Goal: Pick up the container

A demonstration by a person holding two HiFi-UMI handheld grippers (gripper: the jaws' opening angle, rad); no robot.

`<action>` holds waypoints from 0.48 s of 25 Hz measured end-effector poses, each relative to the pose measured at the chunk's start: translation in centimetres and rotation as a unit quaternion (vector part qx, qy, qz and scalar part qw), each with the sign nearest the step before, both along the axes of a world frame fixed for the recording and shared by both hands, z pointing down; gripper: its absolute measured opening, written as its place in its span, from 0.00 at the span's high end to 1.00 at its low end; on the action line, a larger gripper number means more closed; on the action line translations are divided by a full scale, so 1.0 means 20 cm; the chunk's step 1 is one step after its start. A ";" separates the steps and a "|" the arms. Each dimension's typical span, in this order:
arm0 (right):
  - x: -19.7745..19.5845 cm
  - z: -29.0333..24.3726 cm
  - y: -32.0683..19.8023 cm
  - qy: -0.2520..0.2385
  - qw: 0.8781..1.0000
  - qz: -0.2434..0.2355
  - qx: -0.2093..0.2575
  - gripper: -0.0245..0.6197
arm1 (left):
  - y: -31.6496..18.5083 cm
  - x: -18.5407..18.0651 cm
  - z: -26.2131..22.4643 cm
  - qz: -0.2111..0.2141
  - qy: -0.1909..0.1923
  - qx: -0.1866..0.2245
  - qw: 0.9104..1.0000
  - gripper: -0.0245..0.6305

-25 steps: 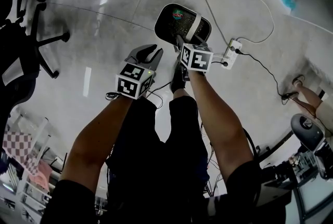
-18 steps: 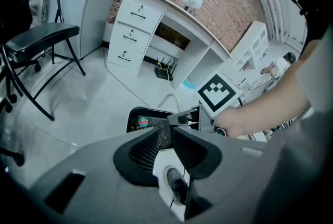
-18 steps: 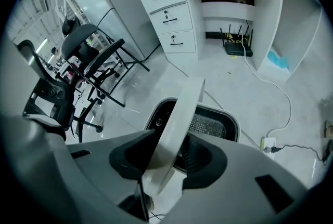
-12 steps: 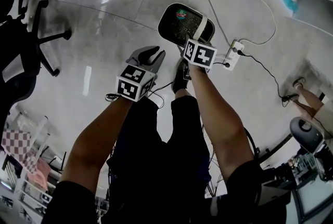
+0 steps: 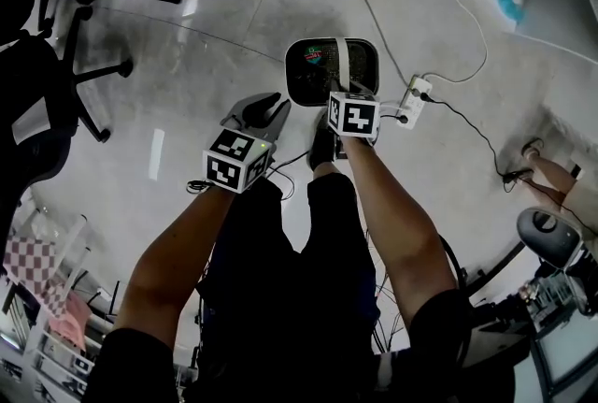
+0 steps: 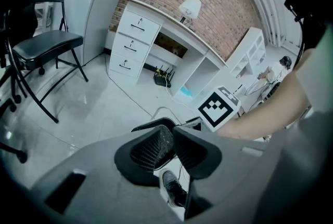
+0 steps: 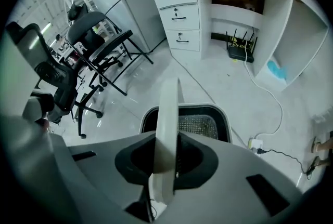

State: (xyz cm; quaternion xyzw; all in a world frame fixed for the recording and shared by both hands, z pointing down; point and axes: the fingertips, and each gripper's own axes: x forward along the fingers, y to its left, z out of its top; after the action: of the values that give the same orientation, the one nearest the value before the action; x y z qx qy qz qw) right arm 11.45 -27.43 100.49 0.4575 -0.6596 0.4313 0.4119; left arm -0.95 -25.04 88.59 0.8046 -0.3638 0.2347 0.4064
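left gripper (image 6: 167, 133): jaws pinched together, nothing in them, off to the container's left.
container (image 7: 227, 118): dark basket down on the floor (image 5: 234, 8), just ahead of the shoe (image 5: 320, 147).
right gripper (image 7: 167, 153): jaws have just been closing, now clamped on the white handle (image 7: 167, 108). It's a thin strap, so it could slide out and tip the basket.

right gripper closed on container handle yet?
Shut on it: jaws have just been closing, and the white handle sits pinched between the pads of the right gripper.

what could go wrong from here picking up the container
The right tool, whose jaws have just been closing, pinches only the thin white handle; it might slip and drop the container.
Lifted by that one band, the container may swing or tilt toward the power strip and its cables.
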 end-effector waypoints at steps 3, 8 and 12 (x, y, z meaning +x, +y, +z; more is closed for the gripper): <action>0.00 -0.12 0.05 -0.009 1.000 -0.001 -0.003 0.88 | 0.01 -0.04 -0.08 -0.018 -0.010 0.002 1.000 0.83; 0.01 -0.39 0.08 -0.022 1.000 -0.010 0.006 0.88 | 0.03 -0.02 -0.30 -0.015 -0.006 0.008 1.000 0.83; 0.02 -0.64 0.08 -0.034 0.999 -0.006 0.021 0.88 | 0.03 0.01 -0.53 -0.004 -0.002 0.034 0.999 0.83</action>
State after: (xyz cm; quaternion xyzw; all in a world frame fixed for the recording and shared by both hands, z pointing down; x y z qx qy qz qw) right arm 11.79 -25.84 87.63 0.4473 -0.6848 0.4305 0.3816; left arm -0.78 -24.54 77.96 0.8160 -0.3760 0.2219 0.3789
